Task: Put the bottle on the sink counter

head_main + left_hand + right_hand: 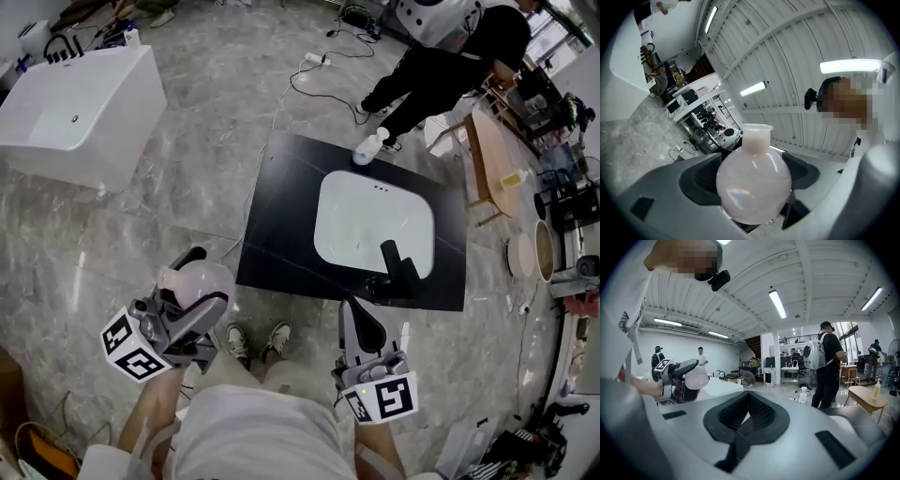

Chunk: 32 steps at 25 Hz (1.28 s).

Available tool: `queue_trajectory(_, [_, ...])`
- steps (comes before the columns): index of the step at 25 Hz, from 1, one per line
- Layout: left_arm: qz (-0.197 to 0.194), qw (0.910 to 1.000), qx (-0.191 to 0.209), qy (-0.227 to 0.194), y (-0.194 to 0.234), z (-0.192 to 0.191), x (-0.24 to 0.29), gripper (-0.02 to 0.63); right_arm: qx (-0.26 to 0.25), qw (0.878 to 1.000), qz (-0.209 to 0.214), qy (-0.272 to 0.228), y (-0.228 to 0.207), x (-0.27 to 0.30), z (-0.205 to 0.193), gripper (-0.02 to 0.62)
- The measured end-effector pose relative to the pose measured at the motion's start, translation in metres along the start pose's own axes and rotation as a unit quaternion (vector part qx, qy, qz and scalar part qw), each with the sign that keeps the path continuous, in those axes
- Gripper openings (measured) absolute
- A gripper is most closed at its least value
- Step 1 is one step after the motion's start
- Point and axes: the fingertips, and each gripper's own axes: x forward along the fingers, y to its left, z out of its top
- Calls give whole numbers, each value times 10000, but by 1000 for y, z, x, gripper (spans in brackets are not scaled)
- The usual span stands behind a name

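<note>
A pale pink, round-bellied bottle with a short neck sits between the jaws of my left gripper, low at the left and short of the counter. The left gripper view shows the bottle filling the gap, its neck pointing away, both pads against its sides. The sink counter is a black slab with a white basin and a black faucet, lying ahead of me. My right gripper hangs shut and empty near the counter's front edge, its pads together. From there the bottle shows at the left.
A white spray bottle stands at the counter's far edge. A person in black stands beyond it. A white bathtub is at the far left, a wooden table and cluttered shelves at the right. My shoes are on the marble floor.
</note>
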Motion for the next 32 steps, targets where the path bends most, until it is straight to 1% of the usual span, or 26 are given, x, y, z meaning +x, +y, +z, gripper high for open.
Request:
queue_trajectory(3, [123, 9998, 161, 81, 11, -12, 17, 407, 119, 9998, 138, 21, -13, 12, -11, 11])
queue_trajectory(8, [318, 9989, 265, 230, 31, -31, 39, 407, 203, 9986, 467, 162, -20, 33, -24, 11])
queue_trajectory(13, [571, 9961, 488, 473, 63, -64, 52, 407, 256, 9969, 674, 304, -28, 55, -45, 11])
queue_trajectory(18, [805, 9914, 688, 765, 91, -98, 52, 407, 323, 9951, 799, 483, -32, 70, -71, 11])
queue_trajectory(23, [937, 9887, 745, 899, 112, -124, 45, 407, 313, 9933, 897, 653, -31, 79, -96, 11])
queue_trajectory(32, [1166, 9765, 1239, 1322, 146, -170, 33, 407, 408, 9890, 1096, 908, -20, 82, -137, 11])
